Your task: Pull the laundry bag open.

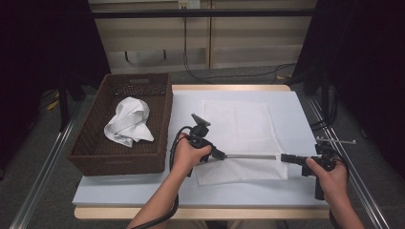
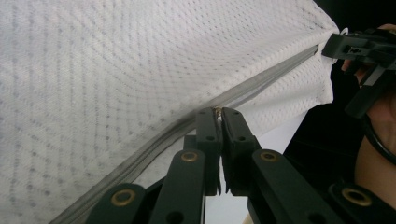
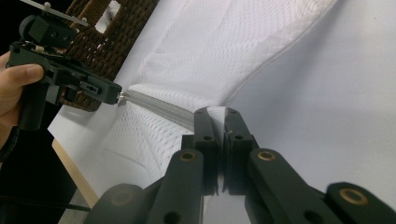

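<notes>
A white mesh laundry bag (image 1: 239, 138) is lying on a white table (image 1: 296, 191), its near edge lifted. The left gripper (image 1: 220, 154) is pinching the zipper pull (image 2: 217, 111) with its jaws closed tight. The right gripper (image 1: 284, 157) is clamping the bag's corner at the other end of the grey zipper (image 1: 250, 156), pulling it taut. A wicker basket (image 1: 90, 148) holding a white cloth (image 1: 129, 121) is sitting to the left.

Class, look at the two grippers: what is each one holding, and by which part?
Both hold the white mesh laundry bag along its grey zipper: the left gripper pinches the small metal zipper pull at the left end, the right gripper the zipper's right end.
</notes>
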